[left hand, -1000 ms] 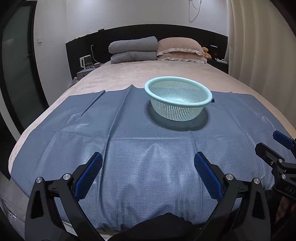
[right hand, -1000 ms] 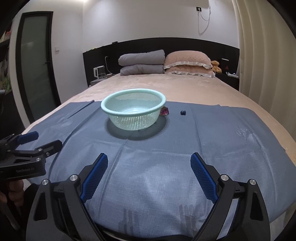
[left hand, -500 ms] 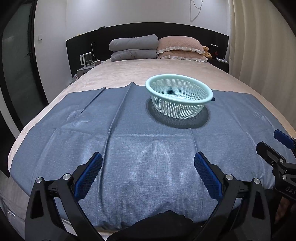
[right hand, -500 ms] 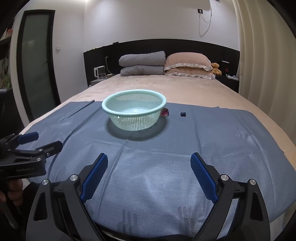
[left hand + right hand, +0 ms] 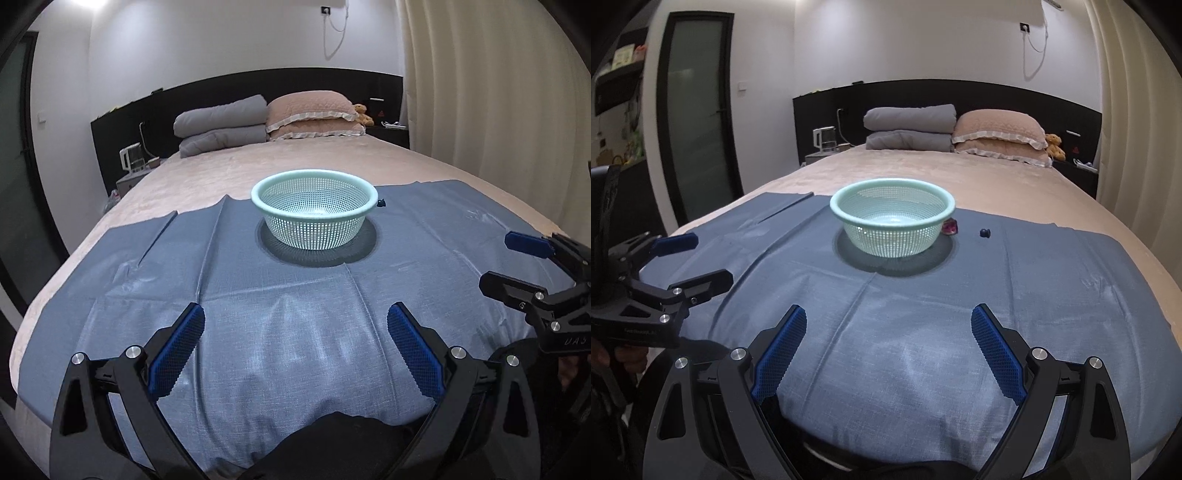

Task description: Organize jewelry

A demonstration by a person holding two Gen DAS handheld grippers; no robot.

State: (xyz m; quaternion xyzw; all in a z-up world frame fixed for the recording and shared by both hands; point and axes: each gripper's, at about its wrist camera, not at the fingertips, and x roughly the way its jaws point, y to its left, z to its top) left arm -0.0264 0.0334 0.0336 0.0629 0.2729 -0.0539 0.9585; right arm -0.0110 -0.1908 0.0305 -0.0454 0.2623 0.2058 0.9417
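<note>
One pale green perforated plastic basket (image 5: 892, 227), upright on the blue-grey cloth (image 5: 923, 314) spread over the foot half of the beige-covered bed (image 5: 923, 173), sitting near the cloth's far edge, about mid-width. Nothing made out inside it in either view.

Two small jewelry pieces on the cloth, near its far edge, right of the basket: one pink-red faceted piece (image 5: 950, 227) just beside the basket wall, touching or nearly so, cannot tell which; one small dark blue bead-like piece (image 5: 984, 232) a bit further right, apart from both.

Two tools, both spread wide, blue pads apart, gripping nothing. Left tool (image 5: 295, 347) above the cloth near the foot edge, basket straight ahead. Right tool (image 5: 888, 343) likewise near the foot edge, pointed at the basket.

View differences:
- Right wrist: both jewelry pieces visible; left tool (image 5: 676, 258) at left edge, spread.
- Left wrist: basket (image 5: 314, 216) hides the pink-red piece; only the dark blue piece (image 5: 381, 202) peeks past the basket's right rim. Right tool (image 5: 517, 262) at right edge, spread.

At the headboard end: two folded grey quilts (image 5: 910, 131), stacked; two pink frilled pillows (image 5: 999, 138), stacked; one small brown teddy bear (image 5: 1054, 146) beside them.
</note>
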